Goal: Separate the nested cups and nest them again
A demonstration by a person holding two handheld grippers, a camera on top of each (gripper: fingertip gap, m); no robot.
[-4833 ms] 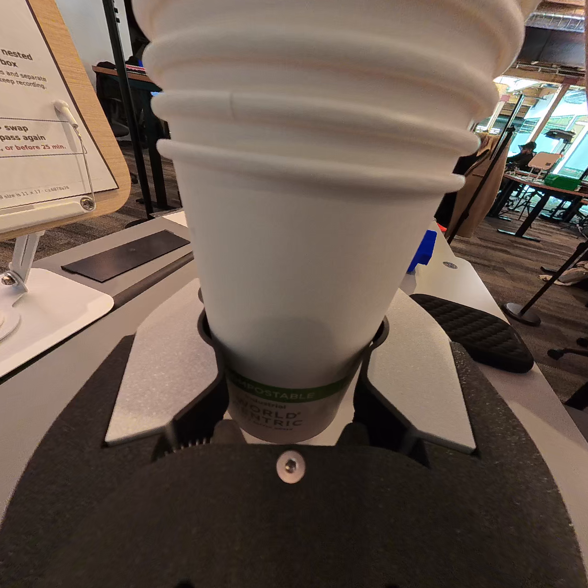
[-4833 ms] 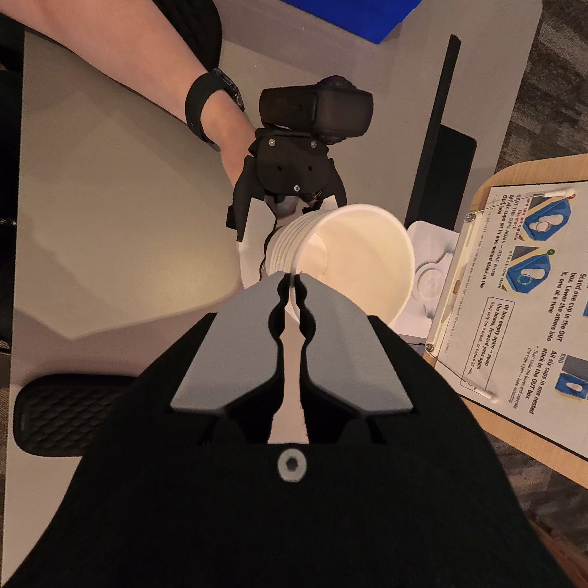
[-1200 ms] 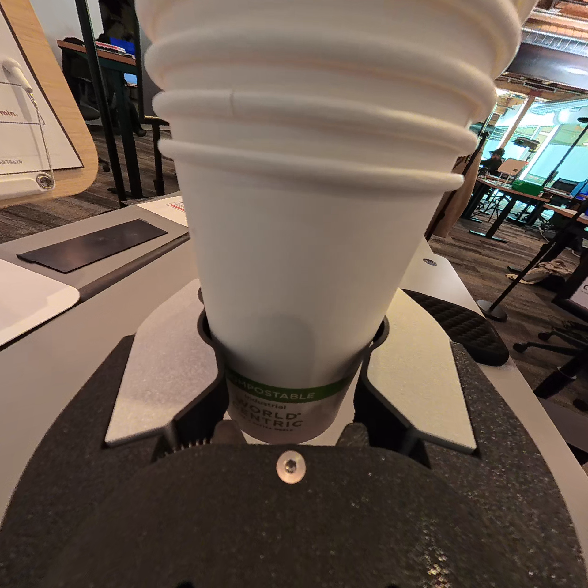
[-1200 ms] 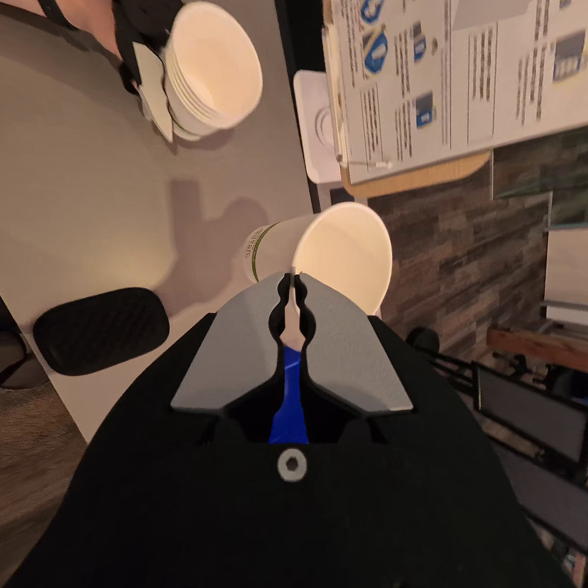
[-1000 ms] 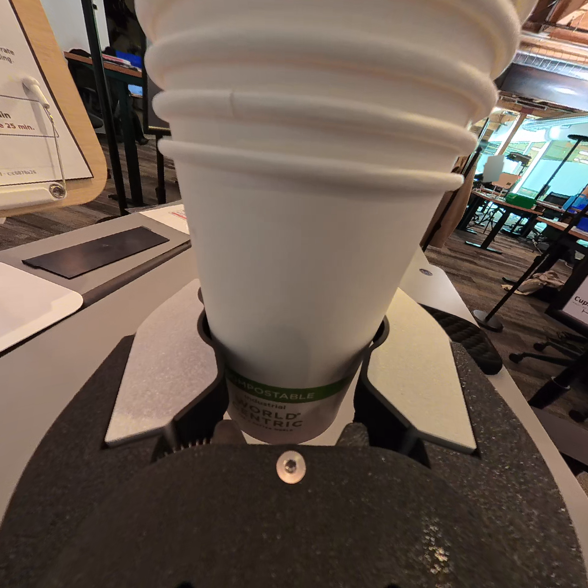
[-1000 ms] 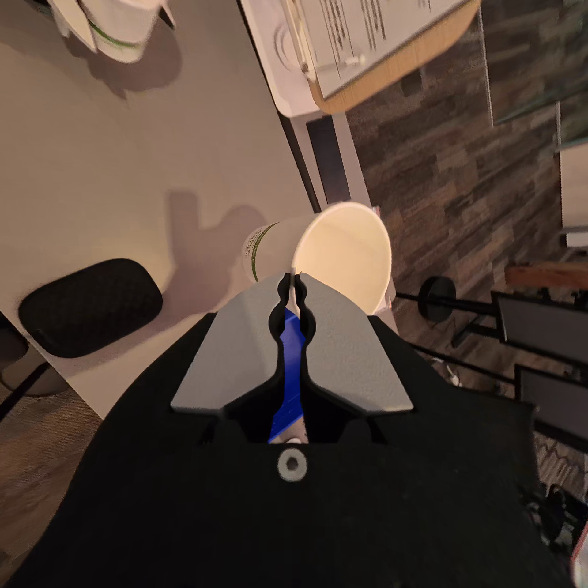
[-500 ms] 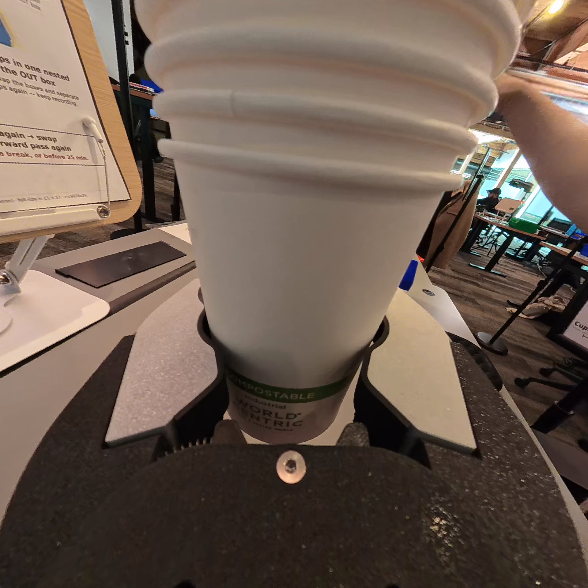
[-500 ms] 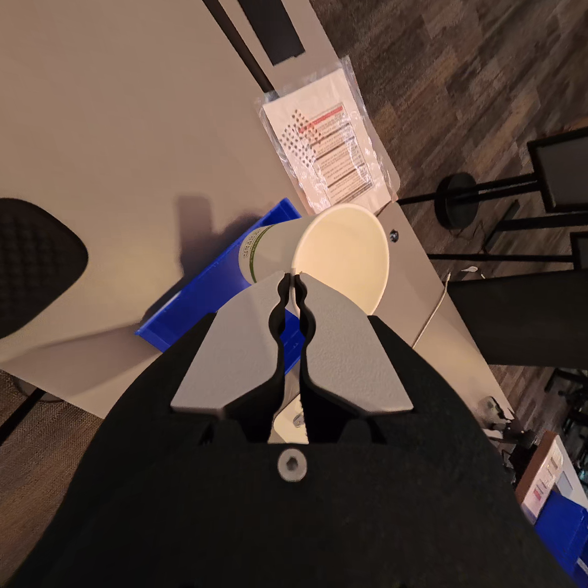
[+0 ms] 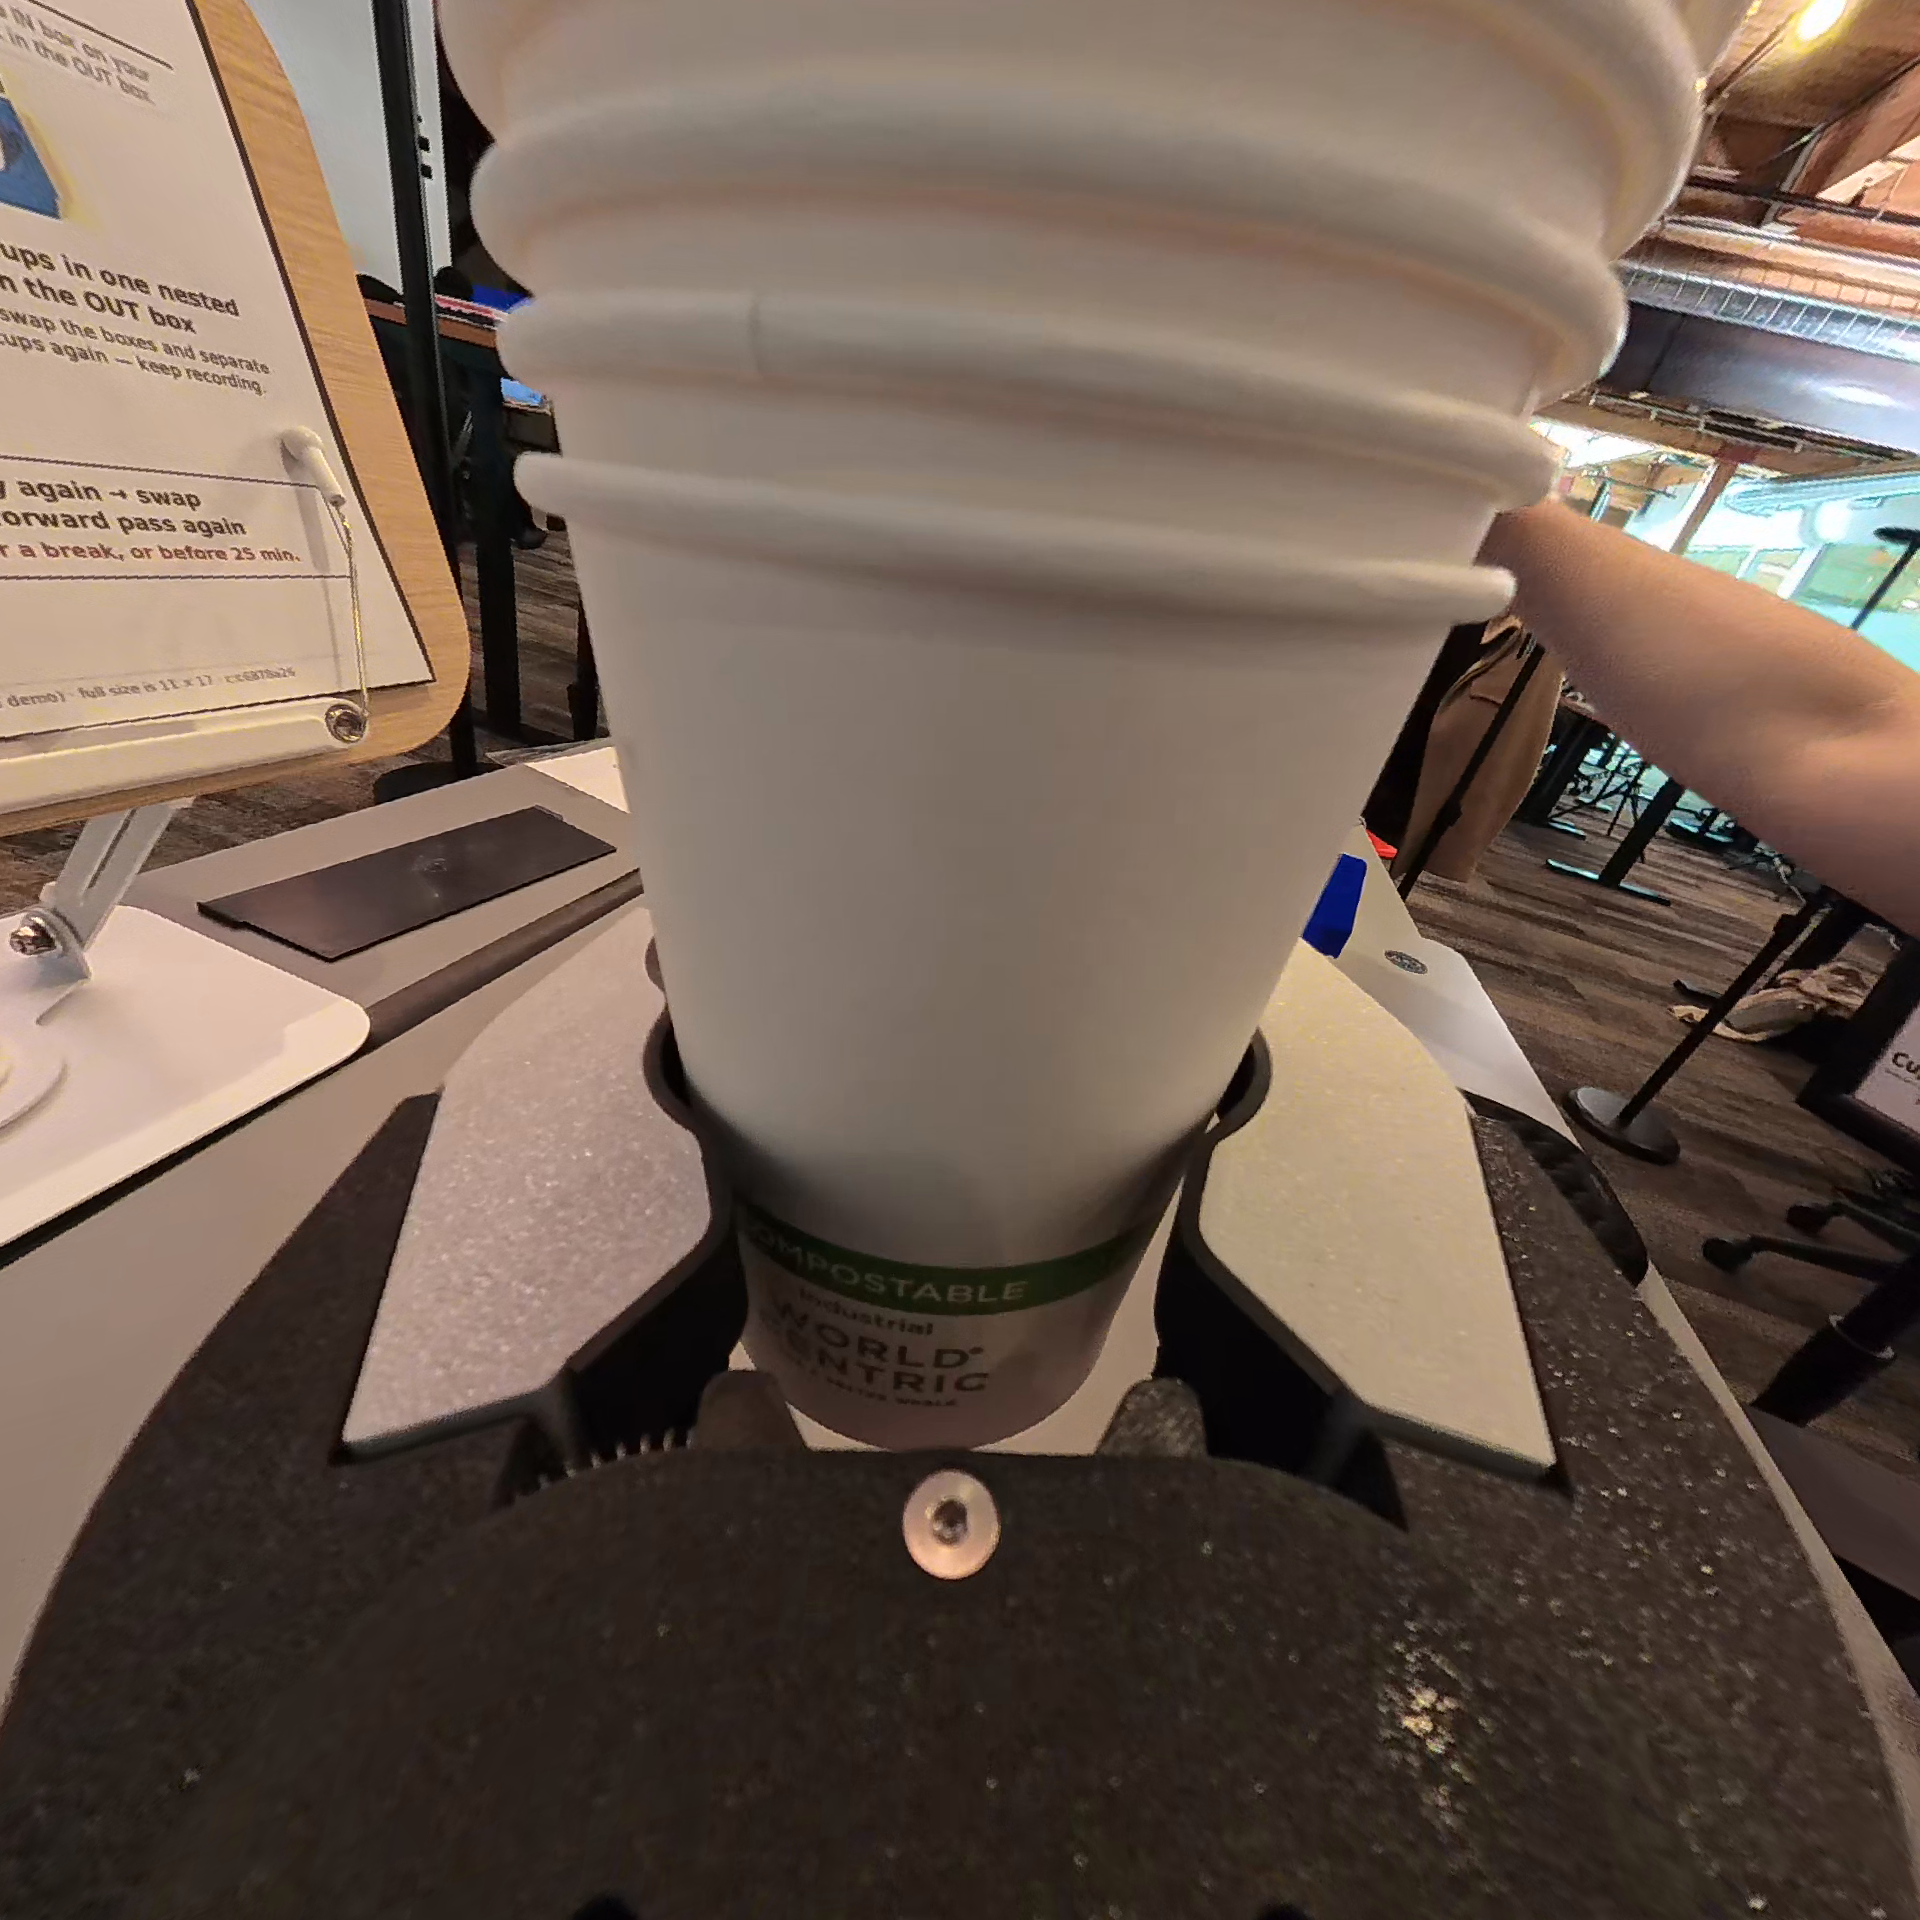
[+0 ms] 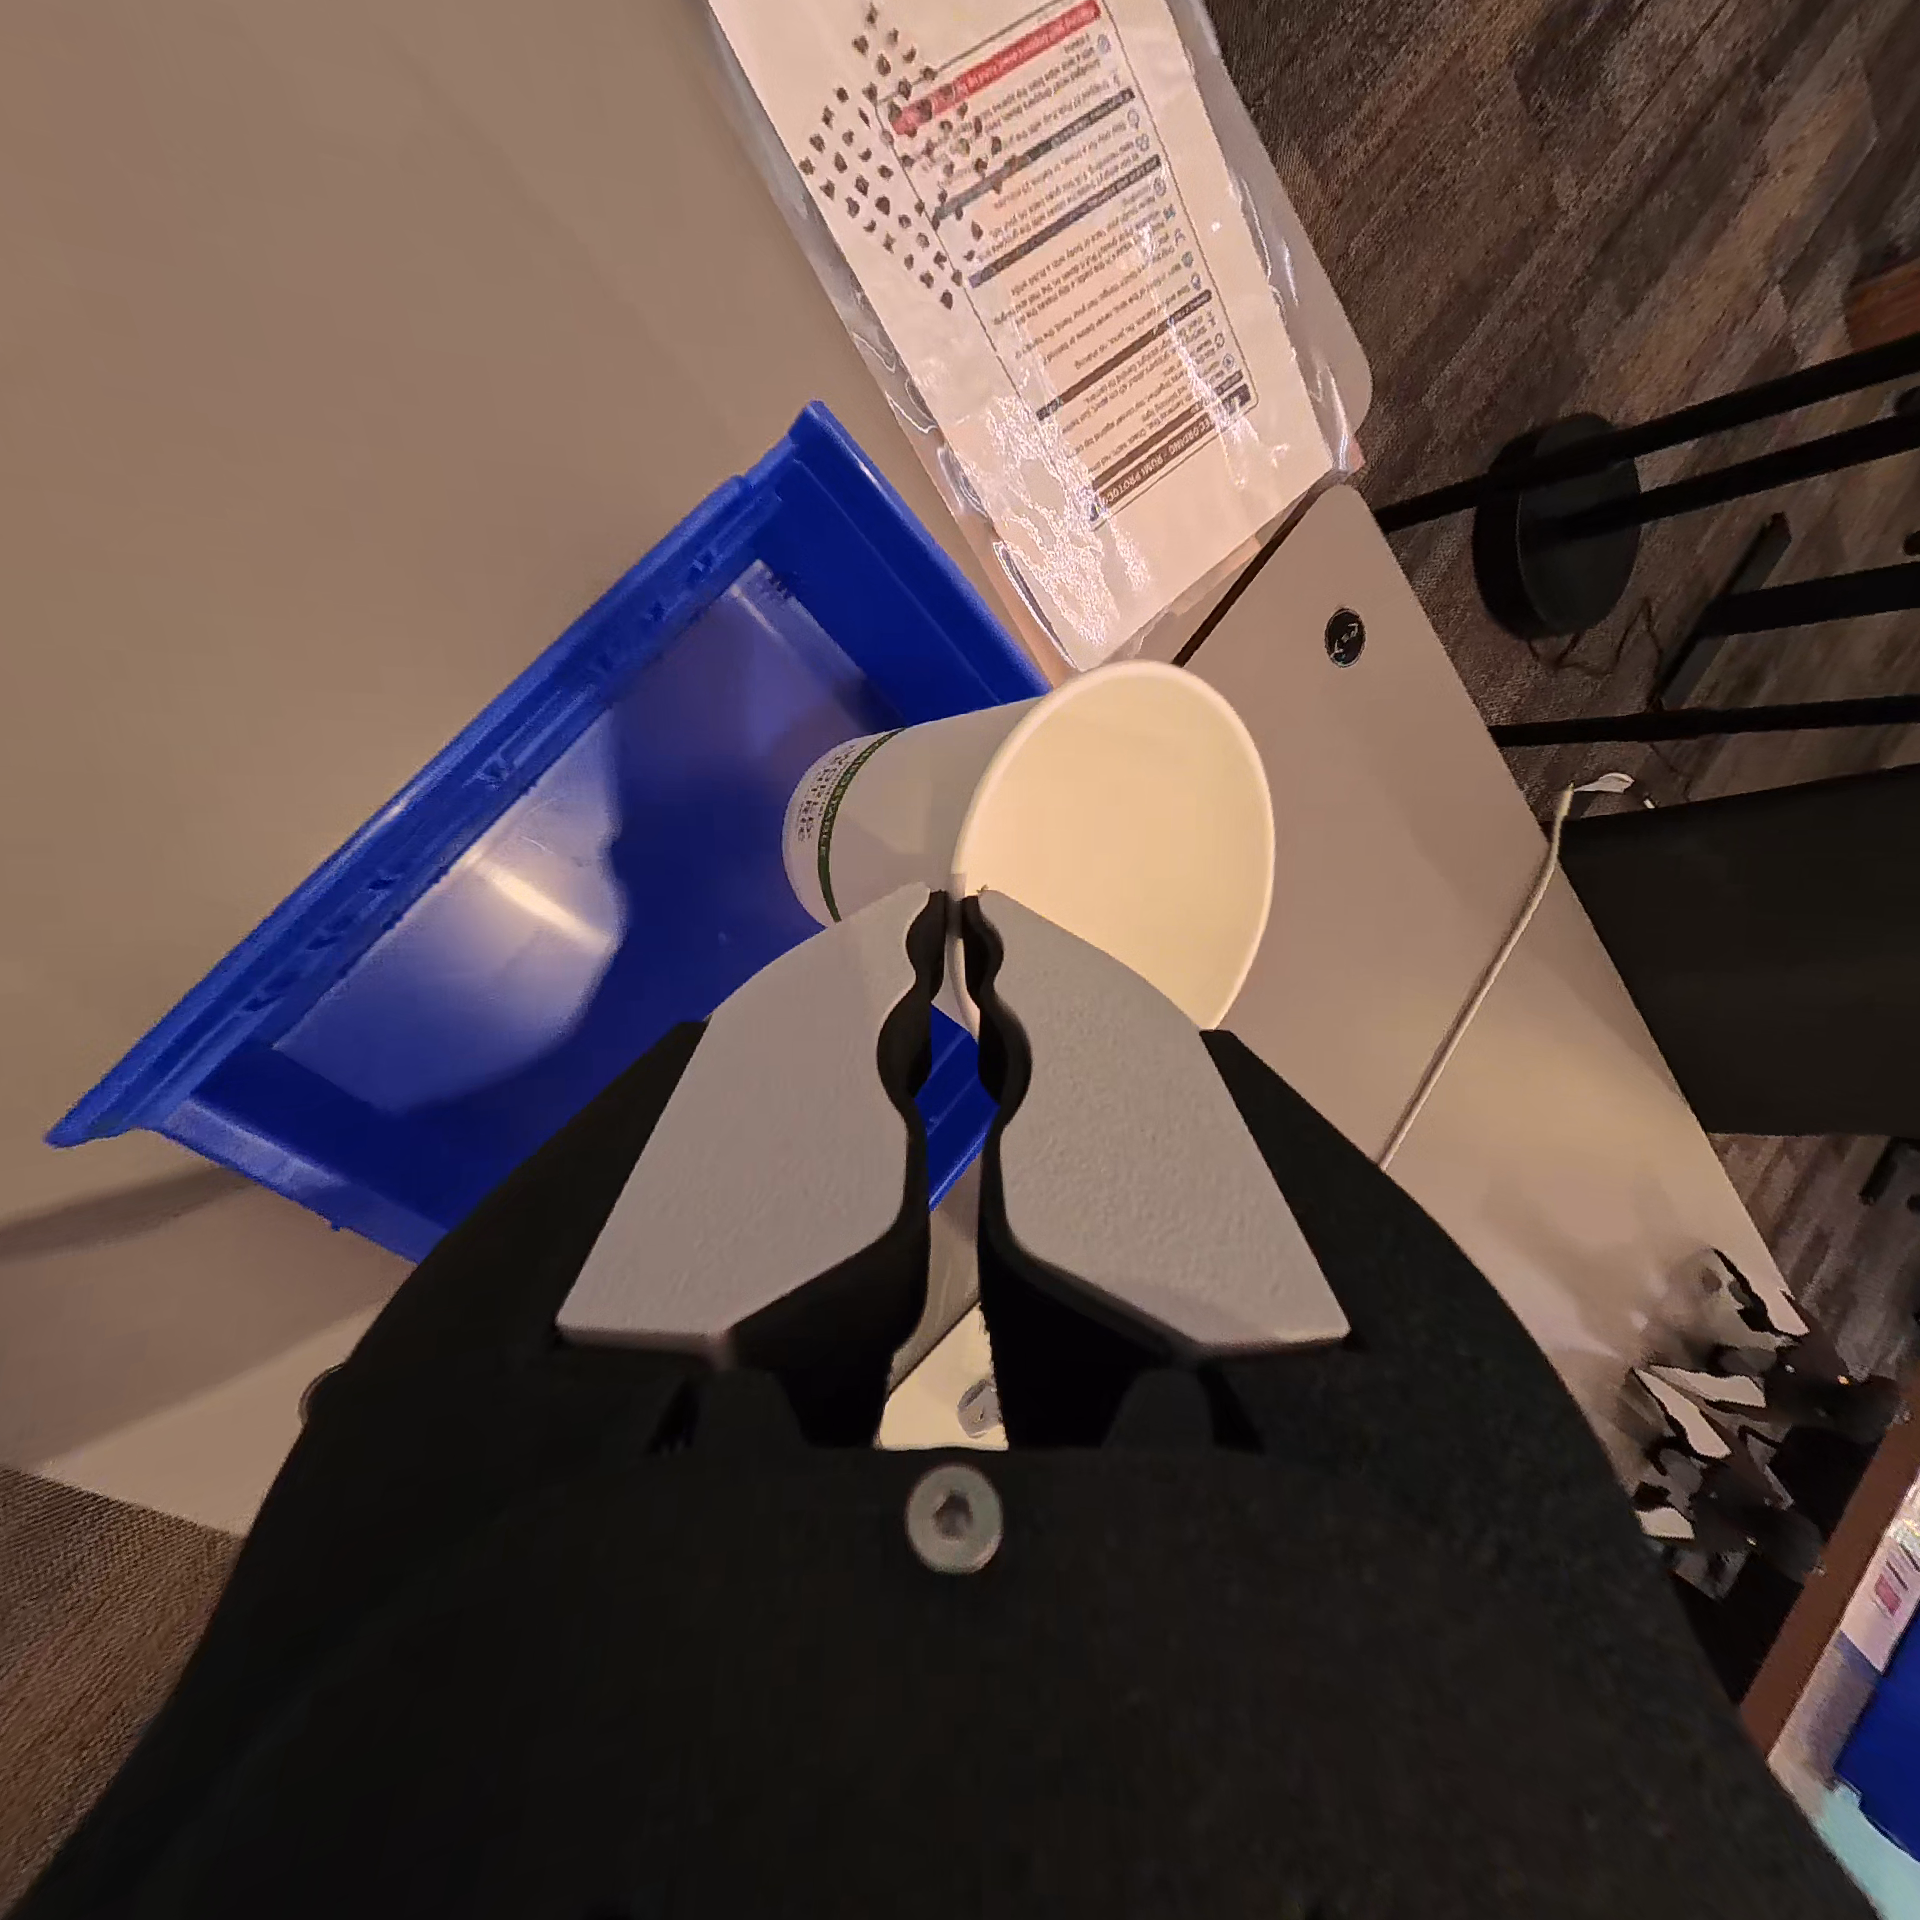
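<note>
Risk sits with the single white paper cup (image 10: 1029, 831), pinched by its thin rim in the nearly closed right tongs (image 10: 951, 909) over the blue plastic bin (image 10: 582, 862): it could slip or crumple. Left tongs (image 9: 956, 1195) clasp the nested white cup stack (image 9: 987, 727) above the grey surface (image 9: 156, 1299).

1. Left gripper (image 9: 956, 1174): black grainy body, pale grey finger plates, scalloped black inner edges.
2. Silver screw (image 9: 950, 1529) behind the fingers.
3. Right gripper (image 10: 954, 909): same build, hex screw (image 10: 953, 1522).
</note>
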